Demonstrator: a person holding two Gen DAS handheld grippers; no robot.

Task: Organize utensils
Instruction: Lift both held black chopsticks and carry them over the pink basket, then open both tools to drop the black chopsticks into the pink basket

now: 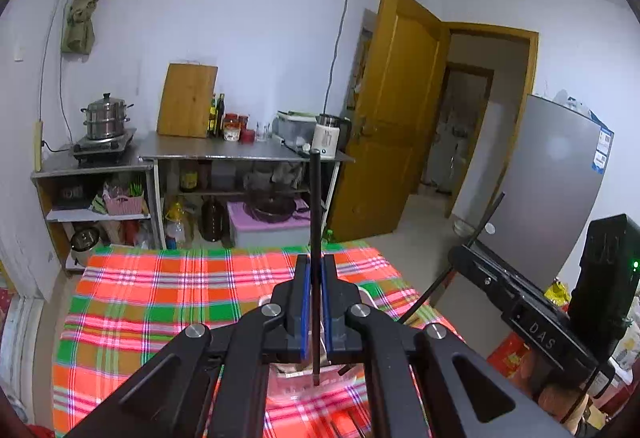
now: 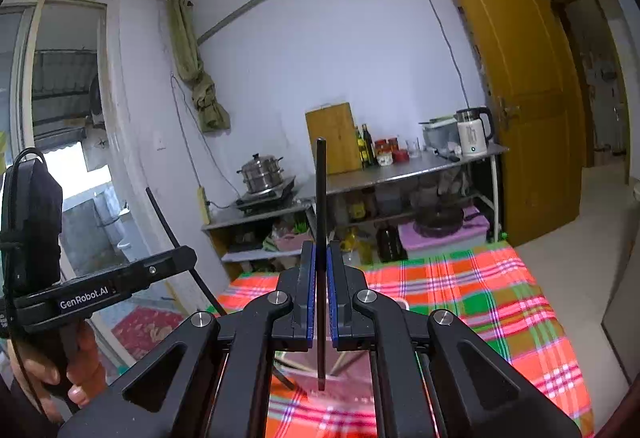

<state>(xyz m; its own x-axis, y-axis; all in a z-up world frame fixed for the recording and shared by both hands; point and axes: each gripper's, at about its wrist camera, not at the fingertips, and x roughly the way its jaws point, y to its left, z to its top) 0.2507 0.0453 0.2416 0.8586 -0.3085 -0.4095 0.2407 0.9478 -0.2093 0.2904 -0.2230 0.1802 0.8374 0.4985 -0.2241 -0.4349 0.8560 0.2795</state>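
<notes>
My left gripper is shut on a black chopstick that stands upright between its blue pads, above the plaid tablecloth. My right gripper is shut on a second black chopstick, also upright. Each view shows the other gripper from the side. The right gripper carries its slanted stick, and the left gripper carries its slanted stick. Under both grippers lies a blurred clear container with more sticks in it, mostly hidden by the jaws.
Behind the table are steel counters with a steamer pot, cutting board, bottles and a white kettle. A yellow door stands open, with a grey fridge to the right. A hand holds the left gripper's handle.
</notes>
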